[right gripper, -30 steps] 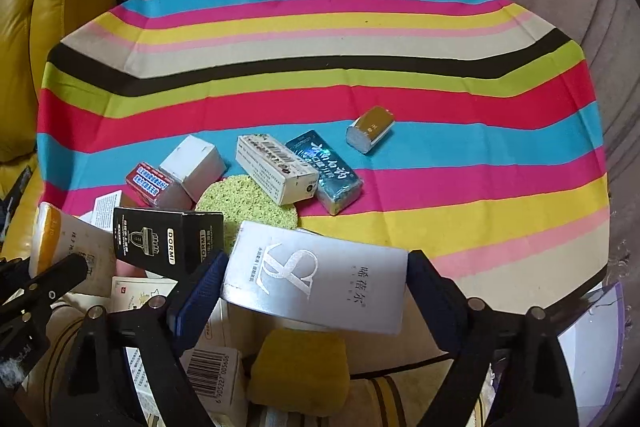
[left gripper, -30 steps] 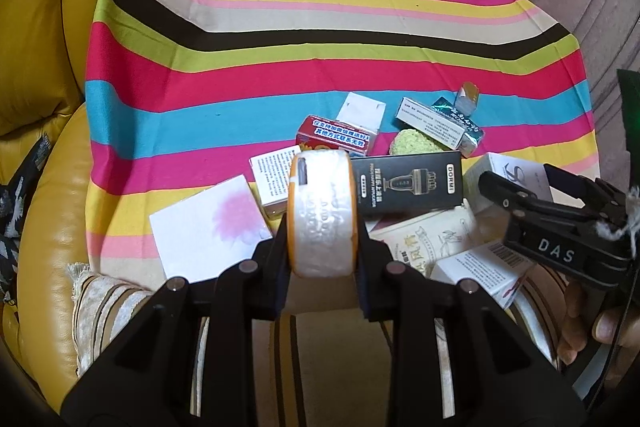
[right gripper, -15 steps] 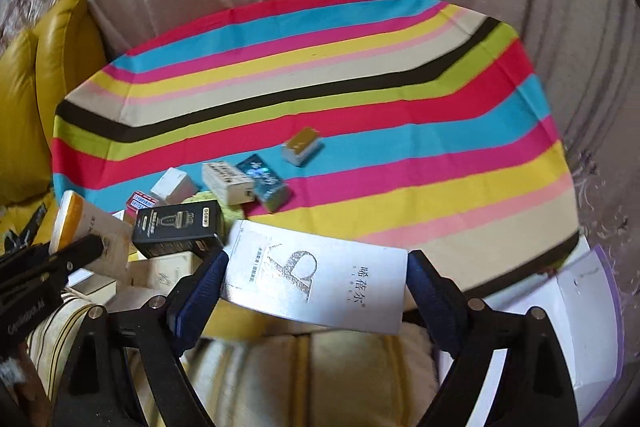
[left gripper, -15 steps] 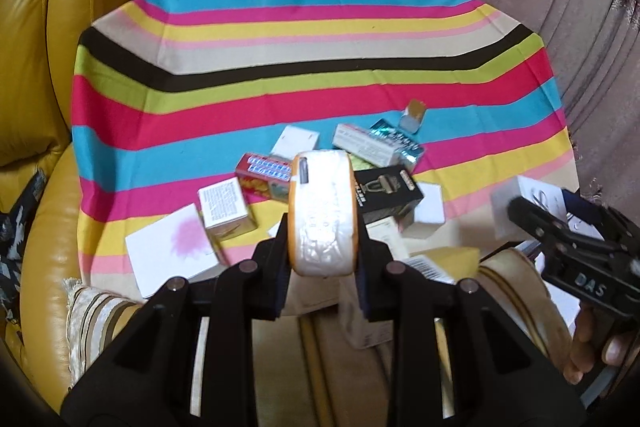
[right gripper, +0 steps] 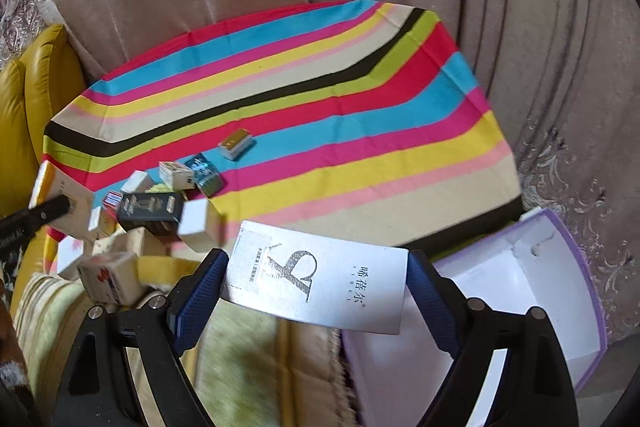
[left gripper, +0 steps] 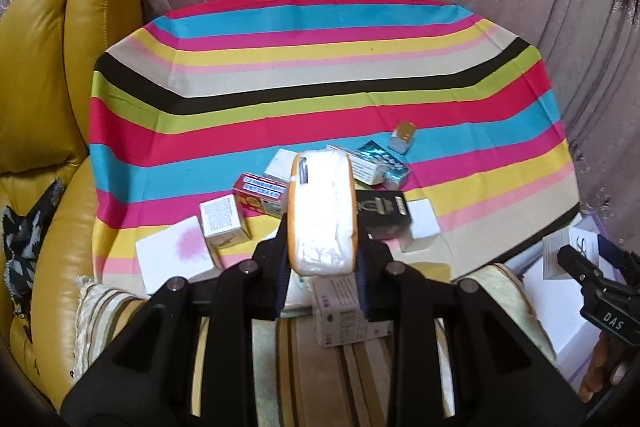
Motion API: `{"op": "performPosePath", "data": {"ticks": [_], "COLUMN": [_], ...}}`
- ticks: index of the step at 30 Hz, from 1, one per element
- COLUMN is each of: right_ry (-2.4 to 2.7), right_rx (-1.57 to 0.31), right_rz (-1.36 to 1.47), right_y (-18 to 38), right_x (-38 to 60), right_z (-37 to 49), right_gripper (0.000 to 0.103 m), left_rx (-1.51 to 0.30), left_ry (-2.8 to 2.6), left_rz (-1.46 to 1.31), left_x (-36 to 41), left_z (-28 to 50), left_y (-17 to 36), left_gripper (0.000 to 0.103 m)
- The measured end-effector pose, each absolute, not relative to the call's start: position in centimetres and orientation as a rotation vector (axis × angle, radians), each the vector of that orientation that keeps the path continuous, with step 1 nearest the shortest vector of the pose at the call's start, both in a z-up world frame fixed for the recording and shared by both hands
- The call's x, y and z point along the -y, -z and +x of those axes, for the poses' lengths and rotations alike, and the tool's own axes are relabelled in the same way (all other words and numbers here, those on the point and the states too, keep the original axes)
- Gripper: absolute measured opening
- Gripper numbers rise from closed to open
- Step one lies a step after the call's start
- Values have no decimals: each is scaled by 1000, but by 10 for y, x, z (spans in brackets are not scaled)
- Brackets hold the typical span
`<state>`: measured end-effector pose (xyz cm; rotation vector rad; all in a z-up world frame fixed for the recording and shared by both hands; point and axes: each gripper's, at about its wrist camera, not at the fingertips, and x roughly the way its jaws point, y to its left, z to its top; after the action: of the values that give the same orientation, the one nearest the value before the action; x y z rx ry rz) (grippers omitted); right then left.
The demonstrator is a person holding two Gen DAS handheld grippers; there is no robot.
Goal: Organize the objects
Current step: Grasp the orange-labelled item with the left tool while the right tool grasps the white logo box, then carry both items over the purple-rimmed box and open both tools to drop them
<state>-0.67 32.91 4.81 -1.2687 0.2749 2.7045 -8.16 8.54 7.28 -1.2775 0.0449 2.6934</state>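
The left hand-held gripper (left gripper: 322, 227) is clenched on a white packet with orange edges (left gripper: 322, 215), held upright at the centre of the left wrist view; the packet hides the middle of the clutter behind it, and what it contains cannot be made out. The right hand-held gripper (right gripper: 316, 287) grasps a flat silver box (right gripper: 320, 285) across its width, low in the right wrist view. That box bears a large stylised logo and Chinese characters, too small to read with certainty.

The remaining small boxes lie bunched at the near edge of the striped cloth (left gripper: 320, 67) over the bench. Among them, a black box (right gripper: 150, 213) shows a printed figure and lettering that is blurred here. A red box with a blue panel (left gripper: 260, 193) is partly covered by the packet. A small gold-topped box (right gripper: 236, 143) sits apart on the blue stripe.

A white open box with lilac edges (right gripper: 520, 303) is cut off at lower right. In the left wrist view the other tool reads "DAS" at the right edge, fingers below it.
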Motion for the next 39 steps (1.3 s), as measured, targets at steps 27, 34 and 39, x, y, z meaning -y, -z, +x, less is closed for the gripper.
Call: {"op": "performPosePath", "data": {"ticks": [27,34,39], "right_ry": [-2357,-2336,-2344], "right_rx": [-340,-370,-377], "right_rz": [-1290,-1314,-1324], "right_y": [-9,-3,-1], "right_x": [-429,-430,-426], "right_z": [86,86,83], "right_gripper": [90,92,93], "left_rx": [-128,-152,-126], "left_ry": [-1880,-1861,-1888], "left_rz": [-1392,-1416,-1413], "left_x": [-297,-302,-294], "left_z": [-27,-24,-25], "left_y": [-4,3,0], "left_gripper": [31,54,66]}}
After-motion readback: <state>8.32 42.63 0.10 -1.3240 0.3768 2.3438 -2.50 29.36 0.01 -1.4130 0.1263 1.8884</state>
